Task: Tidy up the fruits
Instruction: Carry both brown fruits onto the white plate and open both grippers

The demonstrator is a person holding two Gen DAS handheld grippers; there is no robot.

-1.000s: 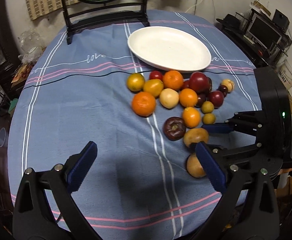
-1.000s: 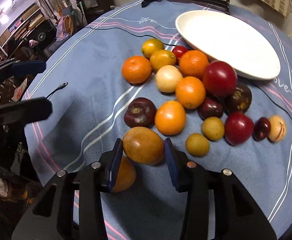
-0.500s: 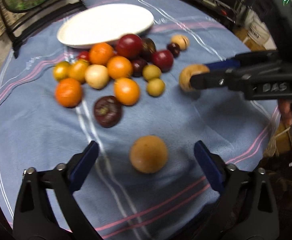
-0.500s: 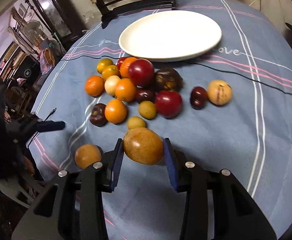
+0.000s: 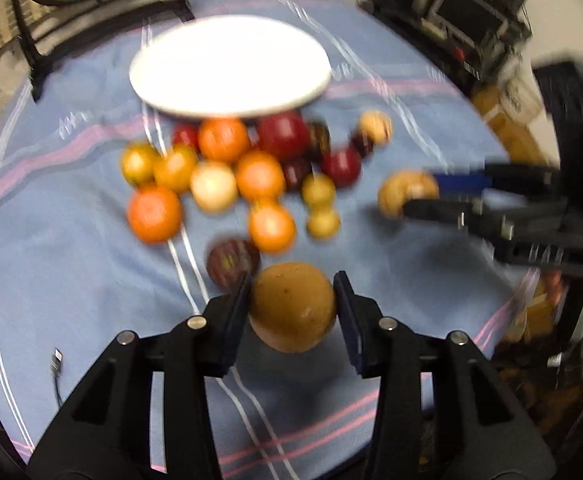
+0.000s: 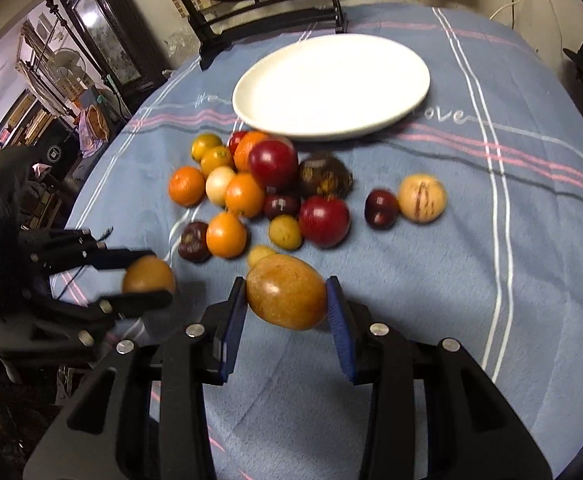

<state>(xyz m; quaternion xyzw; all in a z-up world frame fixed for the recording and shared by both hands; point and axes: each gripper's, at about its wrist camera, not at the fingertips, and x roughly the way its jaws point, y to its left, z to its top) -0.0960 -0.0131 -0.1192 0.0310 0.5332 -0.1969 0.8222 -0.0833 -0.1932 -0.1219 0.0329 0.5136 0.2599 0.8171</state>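
Brown and round, one fruit point(image 5: 292, 306) sits between the pads of the left gripper point(image 5: 292, 308), whose jaws have just been closing and now press it on both sides, near the desk's front edge. The oval brown fruit point(image 6: 286, 297) is clamped in the right gripper point(image 6: 286, 300), its long axis running across the jaws, lifted clear of the blue cloth point(image 6: 431, 280). Both loads lie on the near side of the heap of oranges, red and dark fruits point(image 6: 267, 188); the white plate point(image 6: 331, 84) lies beyond that heap, at the far side and bare. I judge the coming carry must pass over the pile, and the right gripper looks slightly nearer the plate.
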